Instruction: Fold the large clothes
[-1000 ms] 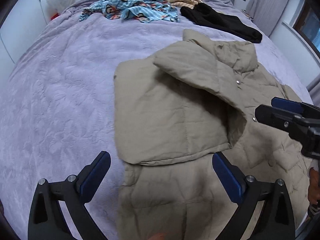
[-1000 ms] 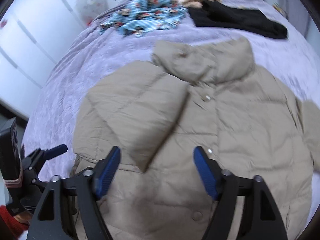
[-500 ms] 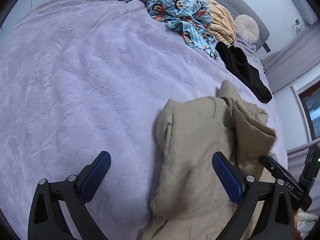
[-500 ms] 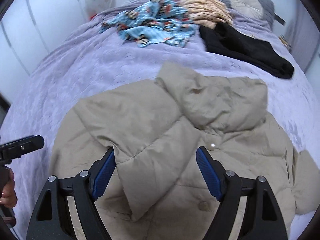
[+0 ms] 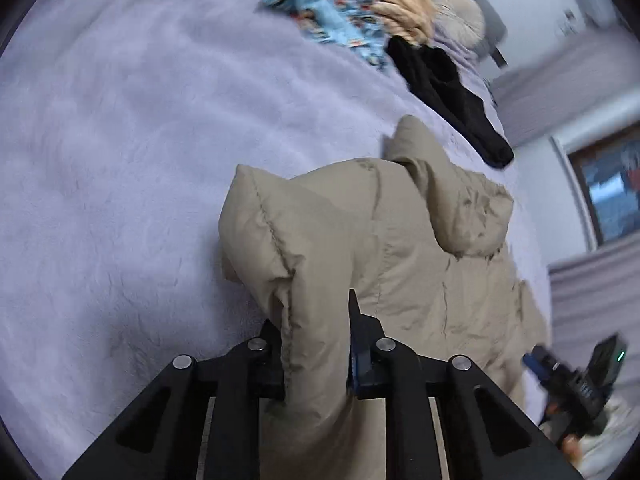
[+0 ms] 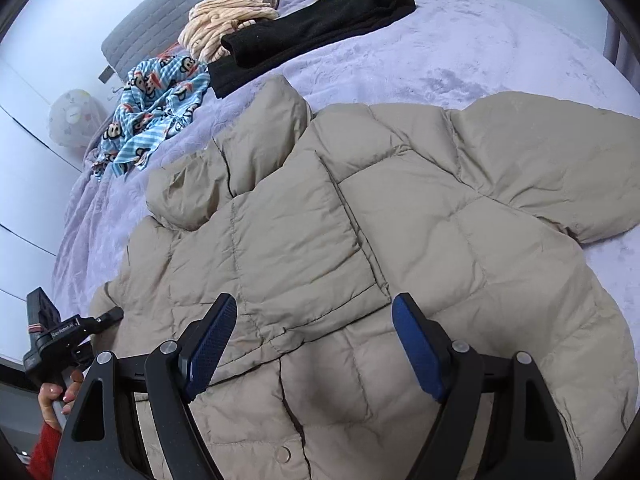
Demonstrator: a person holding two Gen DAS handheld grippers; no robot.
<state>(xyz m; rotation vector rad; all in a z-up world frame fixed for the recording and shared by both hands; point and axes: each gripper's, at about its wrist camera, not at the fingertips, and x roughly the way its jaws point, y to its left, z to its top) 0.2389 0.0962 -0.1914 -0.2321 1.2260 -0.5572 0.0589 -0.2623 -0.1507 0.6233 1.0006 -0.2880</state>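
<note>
A beige puffer jacket (image 6: 400, 240) lies front up on the lilac bed, one sleeve folded across its chest, the other sleeve (image 6: 560, 168) spread out to the right. My left gripper (image 5: 316, 344) is shut on a fold of the jacket's (image 5: 340, 240) left edge; it also shows in the right wrist view (image 6: 108, 314) at the jacket's left side. My right gripper (image 6: 312, 344) is open and empty, hovering over the jacket's lower front near a snap button (image 6: 285, 455). It shows blurred in the left wrist view (image 5: 532, 360).
At the bed's head lie a blue monkey-print garment (image 6: 160, 96), a cream striped garment (image 6: 228, 20), a black garment (image 6: 312, 28) and a round pillow (image 5: 460, 16). Bare lilac blanket (image 5: 120, 160) spreads left of the jacket. A window (image 5: 612, 196) is at right.
My left gripper has closed on the jacket's left edge; it was open before. My right gripper has swung so the jacket's spread right sleeve comes into view.
</note>
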